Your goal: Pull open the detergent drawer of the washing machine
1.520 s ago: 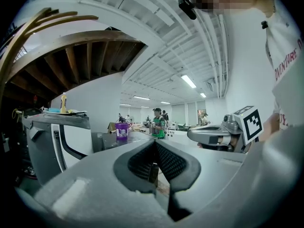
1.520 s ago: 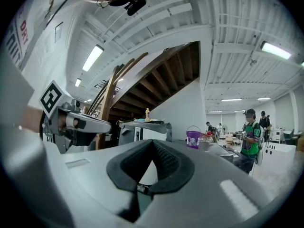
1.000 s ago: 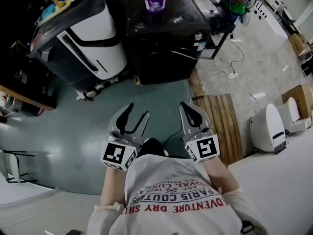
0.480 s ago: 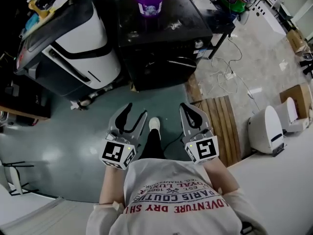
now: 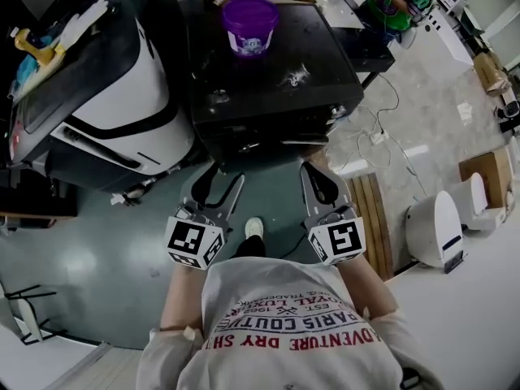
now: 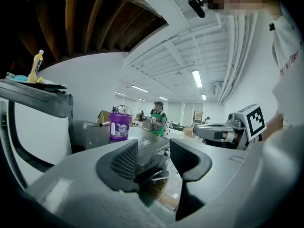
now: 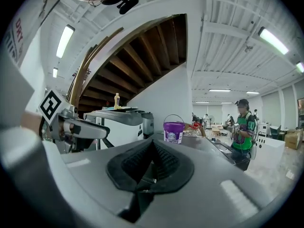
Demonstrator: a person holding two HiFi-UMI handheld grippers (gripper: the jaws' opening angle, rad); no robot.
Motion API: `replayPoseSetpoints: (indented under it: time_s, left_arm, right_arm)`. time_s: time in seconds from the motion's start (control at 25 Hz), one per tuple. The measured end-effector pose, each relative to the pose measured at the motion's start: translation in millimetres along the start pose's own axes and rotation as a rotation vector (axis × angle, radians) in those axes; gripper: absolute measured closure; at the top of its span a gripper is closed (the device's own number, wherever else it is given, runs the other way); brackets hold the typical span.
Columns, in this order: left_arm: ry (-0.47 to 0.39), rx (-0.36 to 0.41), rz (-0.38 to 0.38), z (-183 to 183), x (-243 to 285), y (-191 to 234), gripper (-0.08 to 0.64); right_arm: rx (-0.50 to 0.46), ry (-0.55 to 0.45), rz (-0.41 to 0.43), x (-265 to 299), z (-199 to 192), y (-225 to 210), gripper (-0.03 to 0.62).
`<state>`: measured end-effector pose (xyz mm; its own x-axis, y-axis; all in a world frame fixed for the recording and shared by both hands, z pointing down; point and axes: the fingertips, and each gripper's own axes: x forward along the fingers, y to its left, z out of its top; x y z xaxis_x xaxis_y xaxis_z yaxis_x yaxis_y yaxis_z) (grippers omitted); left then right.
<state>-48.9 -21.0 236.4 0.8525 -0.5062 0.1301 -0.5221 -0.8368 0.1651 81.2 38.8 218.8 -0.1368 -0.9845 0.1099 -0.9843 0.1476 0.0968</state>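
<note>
You are holding the left gripper (image 5: 223,179) with its jaws standing well apart, gripping nothing. You are keeping the right gripper (image 5: 317,175) with its jaws pressed together, empty. Both are pointing at the washer (image 5: 276,96) just ahead, with a bucket (image 5: 250,24) sitting on top. The drawer is showing too dark to pick out.

We see a smooth grey-green floor (image 5: 106,242). On it stand a black box-shaped machine (image 5: 325,71), a white-and-black rounded machine (image 5: 122,112) just beside it, and a slatted wooden pallet (image 5: 375,218). On the black machine's flat top sits a purple plastic bucket (image 5: 250,24).
</note>
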Motion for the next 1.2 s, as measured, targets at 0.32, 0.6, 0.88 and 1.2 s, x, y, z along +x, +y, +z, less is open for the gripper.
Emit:
replayPoseSetpoints:
  time_s: [0.32, 0.6, 0.88, 1.2]
  left_arm:
    - [0.045, -0.067, -0.008, -10.9, 53.2, 47.4, 0.37]
    - [0.098, -0.164, 0.018, -59.5, 82.7, 56.5, 0.366]
    - [0.038, -0.422, 0.057, -121.3, 106.9, 69.9, 0.344]
    - [-0.144, -0.772, 0.11, -185.2, 129.1, 95.4, 0.318]
  right_arm:
    - [0.028, 0.055, 0.003, 66.8, -17.6, -28.5, 0.592]
    - [0.024, 0.088, 0.147, 105.9, -45.6, -28.4, 0.592]
    - [0.03, 0.092, 0.296, 141.4, -80.0, -20.9, 0.592]
    - [0.038, 0.094, 0.418, 162.9, -131.3, -5.8, 0.592]
